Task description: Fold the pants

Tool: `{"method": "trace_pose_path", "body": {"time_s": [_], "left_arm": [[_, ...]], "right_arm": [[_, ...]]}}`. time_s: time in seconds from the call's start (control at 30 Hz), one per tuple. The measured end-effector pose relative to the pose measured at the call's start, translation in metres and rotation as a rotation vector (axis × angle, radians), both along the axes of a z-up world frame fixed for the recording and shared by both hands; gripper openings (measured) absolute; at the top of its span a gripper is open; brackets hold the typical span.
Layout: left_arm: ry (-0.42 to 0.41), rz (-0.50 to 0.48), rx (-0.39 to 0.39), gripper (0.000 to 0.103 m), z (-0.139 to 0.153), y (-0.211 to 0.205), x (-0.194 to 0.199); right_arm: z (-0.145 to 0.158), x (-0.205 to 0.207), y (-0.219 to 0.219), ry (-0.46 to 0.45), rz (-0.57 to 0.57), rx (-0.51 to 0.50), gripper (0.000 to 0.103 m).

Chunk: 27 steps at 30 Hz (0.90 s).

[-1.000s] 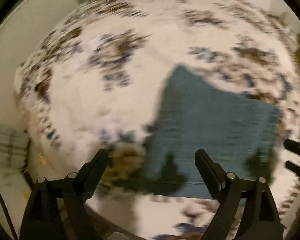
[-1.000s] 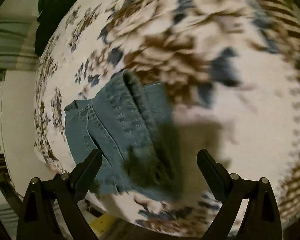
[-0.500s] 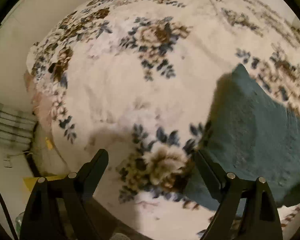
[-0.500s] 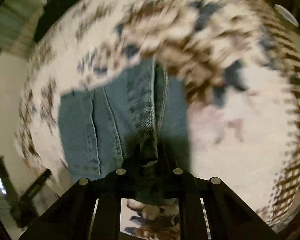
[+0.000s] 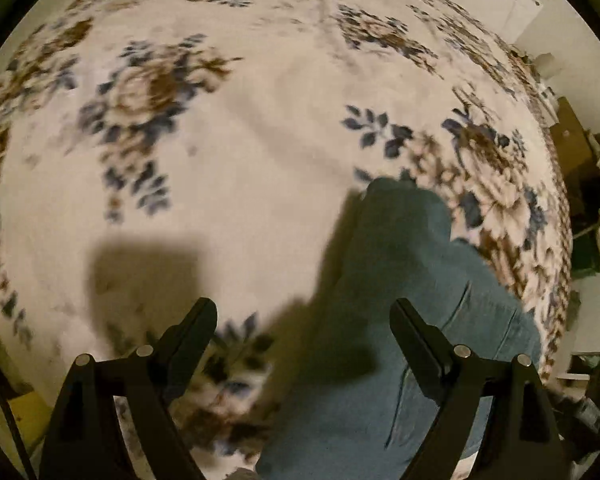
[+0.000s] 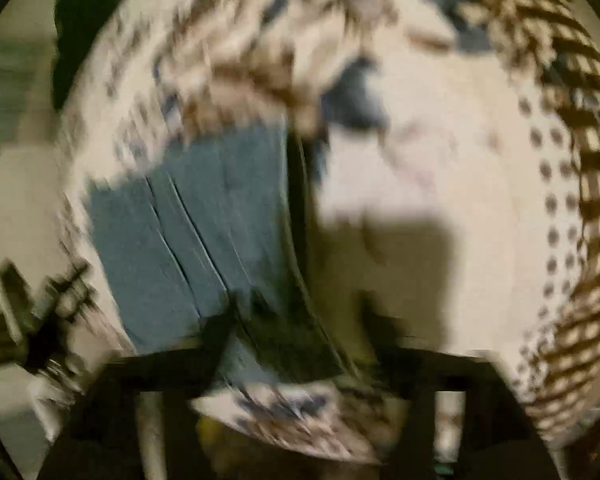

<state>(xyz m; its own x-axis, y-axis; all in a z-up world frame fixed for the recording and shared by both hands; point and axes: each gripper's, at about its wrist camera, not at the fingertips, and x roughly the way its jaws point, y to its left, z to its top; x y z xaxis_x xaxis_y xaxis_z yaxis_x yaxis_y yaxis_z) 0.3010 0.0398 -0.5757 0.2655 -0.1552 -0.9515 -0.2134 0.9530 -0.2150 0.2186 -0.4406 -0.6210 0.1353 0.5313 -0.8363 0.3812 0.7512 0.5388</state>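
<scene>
Maybe R claw (image 6: 300,320) on pants (image 6: 188,240) edge

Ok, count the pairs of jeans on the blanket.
1. The jeans lie folded on the floral blanket, by the right finger of the open left tool; the blurred right view shows the same pair. More may lie out of frame.

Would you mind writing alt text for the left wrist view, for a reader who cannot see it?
The open left gripper hovers over a cream floral blanket, with blue denim pants lying at lower right, partly behind its right finger. Dark shadows fall across blanket and pants.
</scene>
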Motion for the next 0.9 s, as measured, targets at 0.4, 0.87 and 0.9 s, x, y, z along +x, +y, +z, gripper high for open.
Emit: {"method": "trace_pose_path", "body": {"time_s": [0.4,0.87,0.9], "left_arm": [[-0.025,-0.099,-0.081,0.088,0.009,-0.015,0.038],[0.134,-0.117,-0.246,0.036,-0.082,-0.048,0.094],[0.136,-0.134,-0.219,0.031,-0.084,-0.050,0.096]], "right_arm": [[0.004,0.026,0.000,-0.128,-0.154,0.146,0.016],[-0.063,-0.009,-0.034,0.097,-0.180,0.121,0.072],[-0.076,-0.010,-0.024,0.125,-0.142,0.122,0.072]]}}
